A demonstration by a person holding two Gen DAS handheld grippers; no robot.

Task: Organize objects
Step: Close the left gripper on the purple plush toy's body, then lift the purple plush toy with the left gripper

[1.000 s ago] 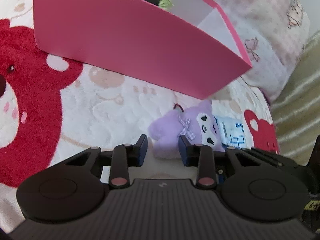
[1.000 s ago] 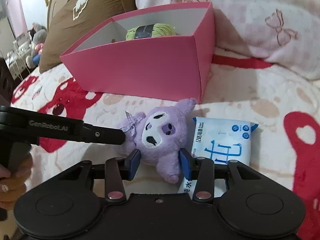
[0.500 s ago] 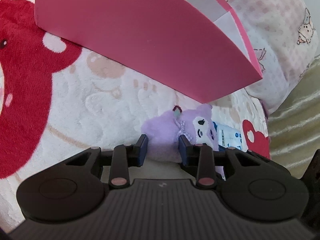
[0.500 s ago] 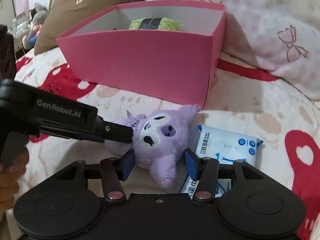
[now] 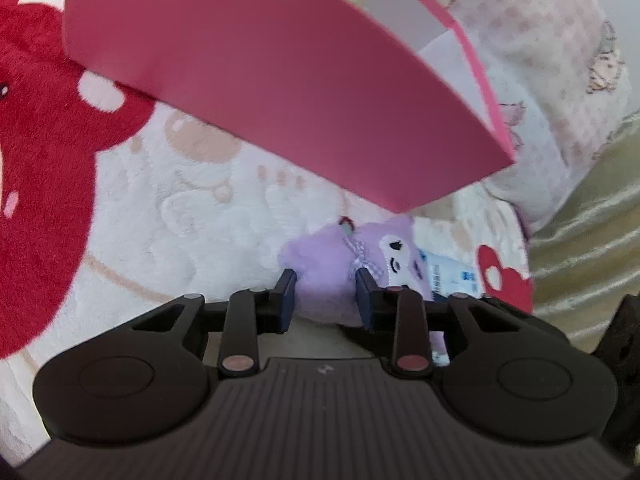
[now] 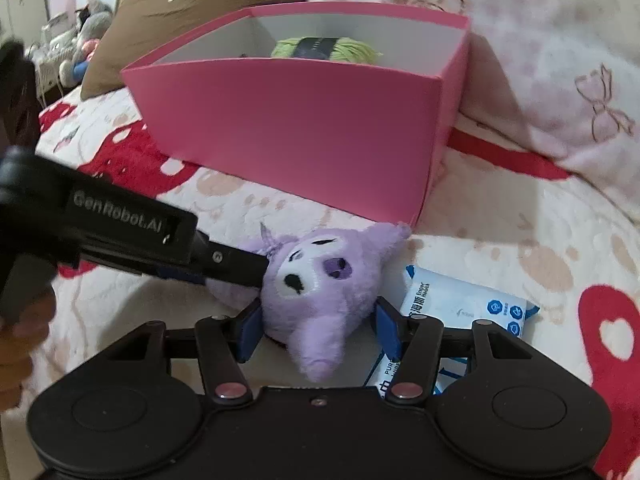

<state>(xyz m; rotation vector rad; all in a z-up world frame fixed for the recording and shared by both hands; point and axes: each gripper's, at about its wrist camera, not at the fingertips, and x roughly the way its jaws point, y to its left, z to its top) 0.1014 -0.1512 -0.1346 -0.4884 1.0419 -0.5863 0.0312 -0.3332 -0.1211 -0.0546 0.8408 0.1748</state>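
Purple plush toy [image 6: 320, 292] lies face-up, seemingly lengthwise toward the pink box [image 6: 304, 128].

A bed [image 6: 500, 248] with a red-and-white fleece blanket carried a pink box [image 6: 304, 124], a purple plush toy [image 6: 320, 280] and a wipes pack [image 6: 460, 304].

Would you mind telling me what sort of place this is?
Probably a bedroom: a fleecy white blanket with red bears, a brown embroidered pillow, and grey stuffed toys behind.

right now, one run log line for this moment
left tool: shut on purple plush | right tool: open around plush, jaws just widened | pink box: holds green yarn
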